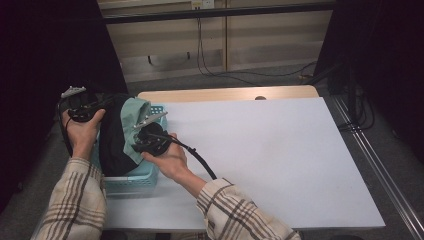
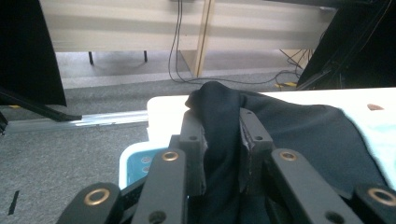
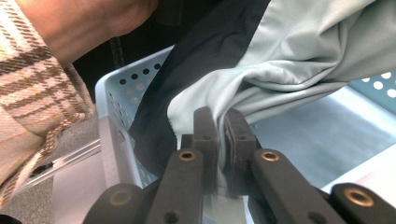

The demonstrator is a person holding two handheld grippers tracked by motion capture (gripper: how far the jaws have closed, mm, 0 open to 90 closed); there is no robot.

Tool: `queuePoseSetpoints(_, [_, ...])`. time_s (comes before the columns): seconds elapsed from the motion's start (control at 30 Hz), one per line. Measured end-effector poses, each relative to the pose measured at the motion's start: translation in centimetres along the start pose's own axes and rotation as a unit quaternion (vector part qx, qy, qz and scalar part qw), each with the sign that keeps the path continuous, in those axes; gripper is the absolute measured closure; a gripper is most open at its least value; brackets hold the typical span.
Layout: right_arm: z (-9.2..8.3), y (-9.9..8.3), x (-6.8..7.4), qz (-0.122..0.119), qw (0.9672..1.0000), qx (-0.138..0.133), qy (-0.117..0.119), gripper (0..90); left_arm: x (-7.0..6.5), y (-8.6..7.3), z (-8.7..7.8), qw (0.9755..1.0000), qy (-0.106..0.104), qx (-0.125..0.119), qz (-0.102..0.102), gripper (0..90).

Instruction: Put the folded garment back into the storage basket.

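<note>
Garment (image 1: 122,135), black and pale green, bunched over the blue basket (image 1: 132,182) at left of frame, on the table (image 1: 280,160) edge. Pinched at the black part by the left gripper (image 2: 223,140), jaws clenched on cloth; pinched at the pale green fold by the right gripper (image 3: 222,140), jaws clamped likewise. Probably mid-lift: best raised evenly, both grips kept firm, hem cleared of the basket rim before any spreading on the table.

no readable text, no labels, brands, numbers or signs anywhere
</note>
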State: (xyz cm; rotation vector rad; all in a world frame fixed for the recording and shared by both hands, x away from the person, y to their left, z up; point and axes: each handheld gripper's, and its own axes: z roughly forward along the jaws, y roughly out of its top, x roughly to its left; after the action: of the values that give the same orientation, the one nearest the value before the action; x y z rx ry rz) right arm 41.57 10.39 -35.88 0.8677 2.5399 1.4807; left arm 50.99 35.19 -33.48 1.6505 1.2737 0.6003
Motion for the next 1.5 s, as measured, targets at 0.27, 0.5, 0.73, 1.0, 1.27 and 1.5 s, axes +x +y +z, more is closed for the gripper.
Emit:
queuePoseSetpoints(0.27, [0.6, -0.4, -0.1, 0.001, 1.0000, 0.003, -0.001, 85.4, 0.1, -0.5, 0.4, 1.0000, 0.002, 0.007, 0.001, 75.1])
queuePoseSetpoints(0.5, [0.9, -0.8, -0.1, 0.005, 0.9999, 0.015, -0.004, 85.4, 0.1, -1.2, 1.0, 0.9999, 0.002, 0.015, 0.001, 75.1])
queuePoseSetpoints(0.73, [1.1, -1.0, -0.2, 0.004, 0.9998, 0.017, -0.005, 85.4, 0.1, -1.6, 1.3, 0.9997, 0.006, 0.024, 0.004, 75.1])
queuePoseSetpoints(1.0, [1.6, -1.5, -0.6, 0.006, 0.9997, 0.022, -0.006, 85.3, 0.3, -2.2, 1.7, 0.9995, 0.011, 0.031, 0.003, 75.1])
queuePoseSetpoints(1.27, [2.0, -1.7, -0.5, 0.010, 0.9989, 0.041, -0.020, 85.3, 0.2, -2.8, 2.5, 0.9991, 0.008, 0.041, 0.010, 74.9])
queuePoseSetpoints(1.5, [2.3, -1.9, -0.5, 0.007, 0.9985, 0.049, -0.026, 85.2, 0.4, -3.8, 3.1, 0.9983, 0.010, 0.056, 0.008, 74.7])
